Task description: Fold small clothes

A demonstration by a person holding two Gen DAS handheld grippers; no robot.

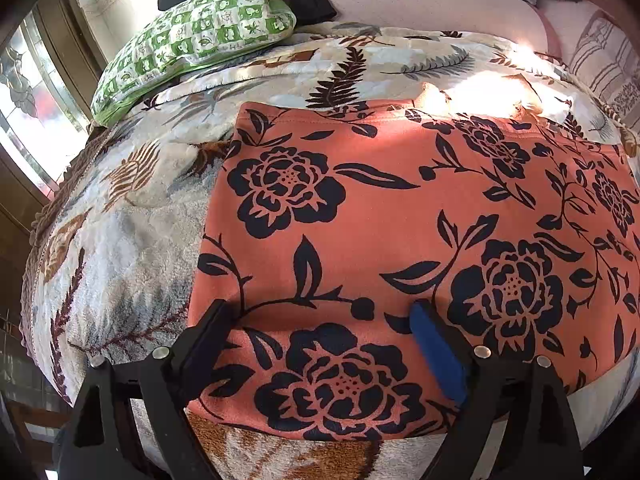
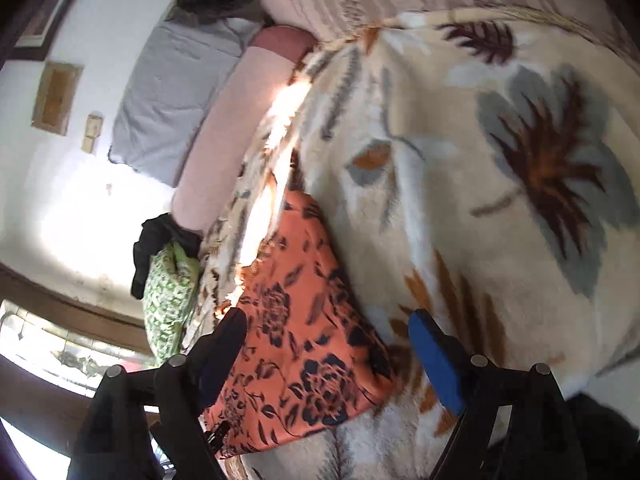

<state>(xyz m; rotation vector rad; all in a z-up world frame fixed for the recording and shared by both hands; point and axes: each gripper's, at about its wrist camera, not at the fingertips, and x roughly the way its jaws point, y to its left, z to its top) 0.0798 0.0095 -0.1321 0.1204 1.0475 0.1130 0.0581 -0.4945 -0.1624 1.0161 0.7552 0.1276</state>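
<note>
Lying flat on your fleece leaf-print blanket (image 1: 120, 240), the orange floral garment (image 1: 400, 208) runs past the left wrist view's right edge, so you can't see its full outline. Your left gripper (image 1: 324, 316) hangs spread wide over its near hem, grasping nothing; your right gripper (image 2: 328, 324), motion-blurred, is likewise released above the garment's end.

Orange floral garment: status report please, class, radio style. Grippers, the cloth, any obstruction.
Left gripper open, over orange floral garment. Right gripper open, nothing held. Garment flat on leaf-print blanket. Green pillow clear of it.
</note>
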